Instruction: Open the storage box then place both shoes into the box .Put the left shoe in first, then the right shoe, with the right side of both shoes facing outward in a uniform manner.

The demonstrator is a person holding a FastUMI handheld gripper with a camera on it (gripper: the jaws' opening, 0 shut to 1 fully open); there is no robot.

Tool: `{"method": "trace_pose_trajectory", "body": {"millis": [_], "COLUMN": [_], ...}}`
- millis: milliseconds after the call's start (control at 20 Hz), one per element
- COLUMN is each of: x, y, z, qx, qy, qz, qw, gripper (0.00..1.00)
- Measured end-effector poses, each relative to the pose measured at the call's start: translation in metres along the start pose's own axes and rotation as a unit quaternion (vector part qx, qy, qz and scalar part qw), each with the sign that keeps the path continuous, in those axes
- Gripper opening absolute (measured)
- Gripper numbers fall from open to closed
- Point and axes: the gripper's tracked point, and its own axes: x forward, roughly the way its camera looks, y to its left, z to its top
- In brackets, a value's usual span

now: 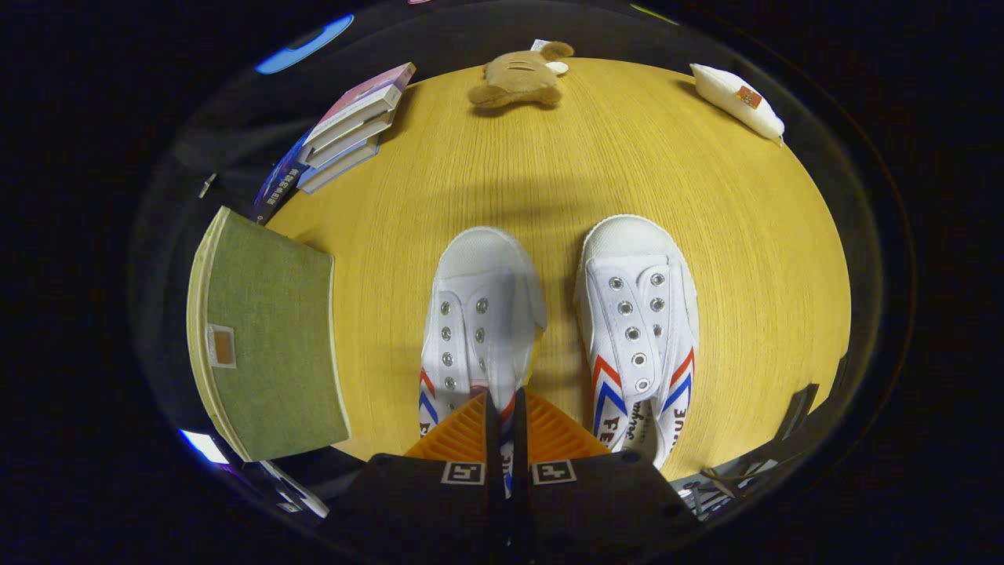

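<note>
Right now your tongs (502, 408) have their fingers drawn nearly together, only a thin slit between them, and inside that slit you can see a strip of the left shoe (478, 314). They appear to pinch the inner wall of that shoe near its heel end, though how firmly both fingers press I cannot tell for certain.

What matters for your coming move is how that shoe lies. Its long axis runs straight ahead along your fingers: heel under the fingertips, rubber toe cap pointing away from you toward the plush toy (519, 77) at the far side of the surface (627, 157). The right shoe (639, 329) sits just beside it, parallel, toe also pointing away, with bare wood between the two.

The storage box (263, 345), the green fabric one, stands off to the left of your tongs, near the left shoe but apart from it, with the stack of books (349, 129) beyond it. From here you see only a fabric face with a small tag; I cannot tell whether the lid is open.

So the box lies sideways from the shoe's axis, not ahead of it. As I judge it, you will need to carry the shoe leftward and turn it, so that its right side ends up facing outward.

The white pouch (737, 98) lies well apart.
</note>
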Motion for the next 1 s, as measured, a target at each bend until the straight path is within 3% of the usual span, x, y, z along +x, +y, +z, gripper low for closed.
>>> {"method": "trace_pose_trajectory", "body": {"millis": [200, 600, 1000], "x": [-0.035, -0.127, -0.137], "y": [0.028, 0.117, 0.24], "z": [0.011, 0.045, 0.031], "qx": [0.029, 0.027, 0.03], "qy": [-0.015, -0.057, -0.006], "qz": [0.047, 0.127, 0.196], "qw": [0.998, 0.99, 0.98], "gripper": [0.07, 0.07, 0.07]}}
